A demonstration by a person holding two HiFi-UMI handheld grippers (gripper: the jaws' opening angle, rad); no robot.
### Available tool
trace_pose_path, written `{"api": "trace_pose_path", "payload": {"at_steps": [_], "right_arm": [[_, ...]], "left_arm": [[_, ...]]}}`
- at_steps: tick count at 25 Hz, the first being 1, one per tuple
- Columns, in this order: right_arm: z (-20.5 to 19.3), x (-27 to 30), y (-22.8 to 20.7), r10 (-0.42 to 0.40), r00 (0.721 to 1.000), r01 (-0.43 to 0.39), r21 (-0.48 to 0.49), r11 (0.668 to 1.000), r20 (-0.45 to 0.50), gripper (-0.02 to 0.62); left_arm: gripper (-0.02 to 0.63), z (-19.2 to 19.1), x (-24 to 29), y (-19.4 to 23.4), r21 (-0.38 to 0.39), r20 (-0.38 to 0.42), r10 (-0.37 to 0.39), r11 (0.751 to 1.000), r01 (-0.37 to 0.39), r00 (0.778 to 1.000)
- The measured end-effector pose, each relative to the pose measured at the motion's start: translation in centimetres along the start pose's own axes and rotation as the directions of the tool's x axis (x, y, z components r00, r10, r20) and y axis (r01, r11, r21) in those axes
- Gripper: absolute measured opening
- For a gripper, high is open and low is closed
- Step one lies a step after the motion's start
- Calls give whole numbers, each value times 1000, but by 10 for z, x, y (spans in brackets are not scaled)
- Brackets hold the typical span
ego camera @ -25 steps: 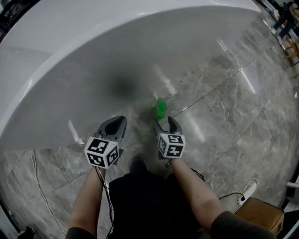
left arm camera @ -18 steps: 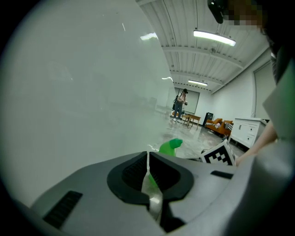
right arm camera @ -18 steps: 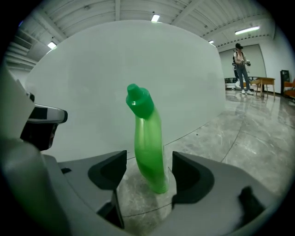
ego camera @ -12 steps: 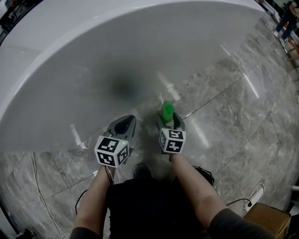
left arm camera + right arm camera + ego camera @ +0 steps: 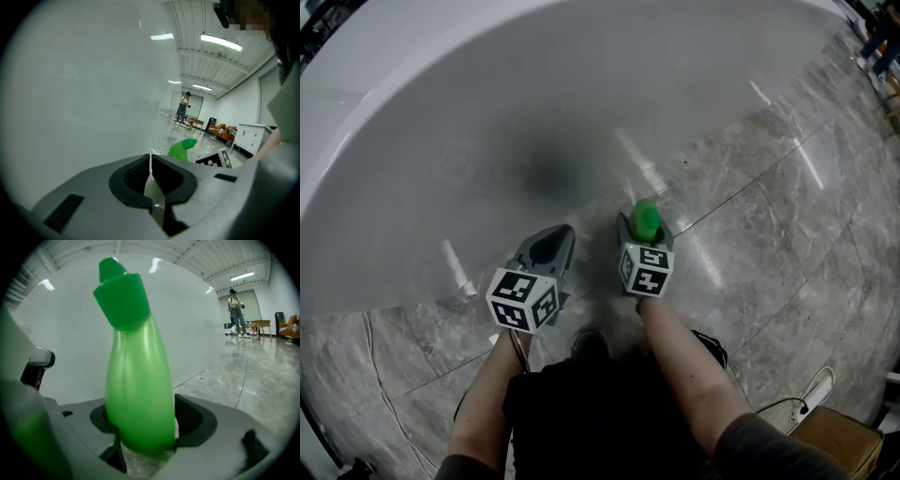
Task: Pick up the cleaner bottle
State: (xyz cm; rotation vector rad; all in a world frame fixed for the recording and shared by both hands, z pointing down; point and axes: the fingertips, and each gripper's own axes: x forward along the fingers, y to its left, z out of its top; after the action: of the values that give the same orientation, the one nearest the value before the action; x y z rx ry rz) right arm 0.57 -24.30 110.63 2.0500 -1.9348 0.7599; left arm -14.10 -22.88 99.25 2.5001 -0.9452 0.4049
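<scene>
Right gripper (image 5: 644, 234) (image 5: 144, 426): clamped on the lower body of the green plastic cleaner bottle (image 5: 647, 218) (image 5: 136, 380), with a dark pad pressed to each side of it.
Bottle: upright between the right gripper's jaws, with the neck and slanted green cap (image 5: 119, 291) rising well above them. Cannot tell whether the base touches the floor.
Bottle seen from the left gripper: only the green top (image 5: 183, 149) showing, just past the jaws and to their right, beside the right gripper's marker cube (image 5: 215, 159).
Left gripper (image 5: 549, 247) (image 5: 151, 180): jaws drawn together to a hairline slit with nothing between them. Held just to the left of the right gripper and level with it.
Ahead of both grippers: large white glossy curved wall (image 5: 516, 103), rounded like the side of a tub, filling the upper part of the head view.
Beneath the grippers: polished grey marble floor tiles (image 5: 769, 234) with streaks of reflected ceiling light.
Behind the grippers: two bare forearms (image 5: 680, 361) leading back to dark clothing.
Behind and far right of the right gripper: brown cardboard box (image 5: 830, 433) on the floor, with a white cable (image 5: 811, 384) lying near it.
Far beyond the right gripper: standing person (image 5: 236, 310) beside a small wooden table (image 5: 259, 326), well apart from the bottle.
</scene>
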Motion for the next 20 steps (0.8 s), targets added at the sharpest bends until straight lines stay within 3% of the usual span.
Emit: {"api": "trace_pose_path", "payload": {"at_steps": [4, 7, 11, 17, 20], "right_arm": [[0, 2, 1, -3, 1000, 3, -64, 998, -3, 287], [0, 3, -9, -35, 999, 34, -74, 997, -10, 219], [2, 7, -12, -6, 999, 2, -103, 995, -39, 204], [3, 6, -30, 53, 998, -50, 88, 995, -36, 199], [2, 7, -44, 97, 995, -86, 283, 955, -24, 198]], "left_arm": [[25, -4, 1, 6, -5, -8, 10, 1000, -10, 1000], [25, -6, 4, 3, 9, -11, 1, 1000, -1, 1000], [25, -10, 7, 0, 25, -22, -8, 1000, 8, 1000], [25, -16, 9, -2, 23, -26, -12, 1000, 12, 1000], [25, -19, 11, -4, 19, -34, -12, 1000, 12, 999]]}}
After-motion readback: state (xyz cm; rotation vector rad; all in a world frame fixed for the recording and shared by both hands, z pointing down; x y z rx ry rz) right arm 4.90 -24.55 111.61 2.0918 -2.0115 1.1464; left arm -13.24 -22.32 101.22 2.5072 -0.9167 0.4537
